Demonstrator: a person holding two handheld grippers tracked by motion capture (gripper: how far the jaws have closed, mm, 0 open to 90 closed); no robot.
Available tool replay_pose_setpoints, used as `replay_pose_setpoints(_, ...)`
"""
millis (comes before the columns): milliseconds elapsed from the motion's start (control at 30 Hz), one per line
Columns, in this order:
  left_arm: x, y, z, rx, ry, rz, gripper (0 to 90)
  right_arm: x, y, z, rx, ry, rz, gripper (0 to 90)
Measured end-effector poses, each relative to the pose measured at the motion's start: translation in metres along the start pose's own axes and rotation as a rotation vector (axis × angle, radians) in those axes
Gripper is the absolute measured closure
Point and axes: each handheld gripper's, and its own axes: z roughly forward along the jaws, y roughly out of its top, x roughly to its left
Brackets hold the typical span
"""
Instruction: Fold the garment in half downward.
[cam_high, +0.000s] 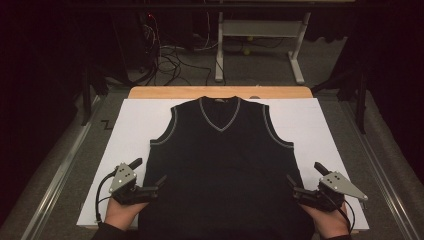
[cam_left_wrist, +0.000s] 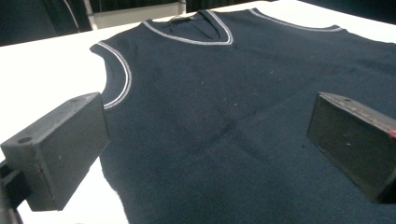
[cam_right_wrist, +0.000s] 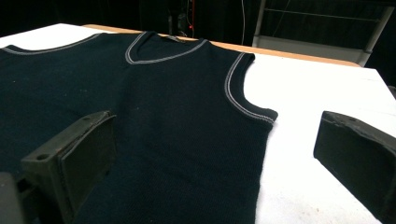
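A dark sleeveless vest (cam_high: 222, 160) w/ pale trim at V-neck and armholes lies flat on the white sheet (cam_high: 310, 125) that covers the wooden table (cam_high: 165, 92), neck at the far side, hem near the person. High view: the left gripper (cam_high: 161, 181) is at the vest's left lower edge and the right gripper (cam_high: 291, 184) at its right lower edge, each held by a hand; jaw gap is hard to judge from there. Left gripper view shows its jaws wide apart, empty, one over the sheet, other over the cloth. Right gripper view shows the same: jaws apart, nothing between, vest edge running betw. them.
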Motion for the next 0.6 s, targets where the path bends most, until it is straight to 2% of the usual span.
replay_pose_setpoints(600, 0.0036, -0.0011, -0.0017, -0.026, -0.009, -0.031, 0.0, -0.0008, 0.0004, 0.0009, -0.006, -0.002, 0.008, 0.2)
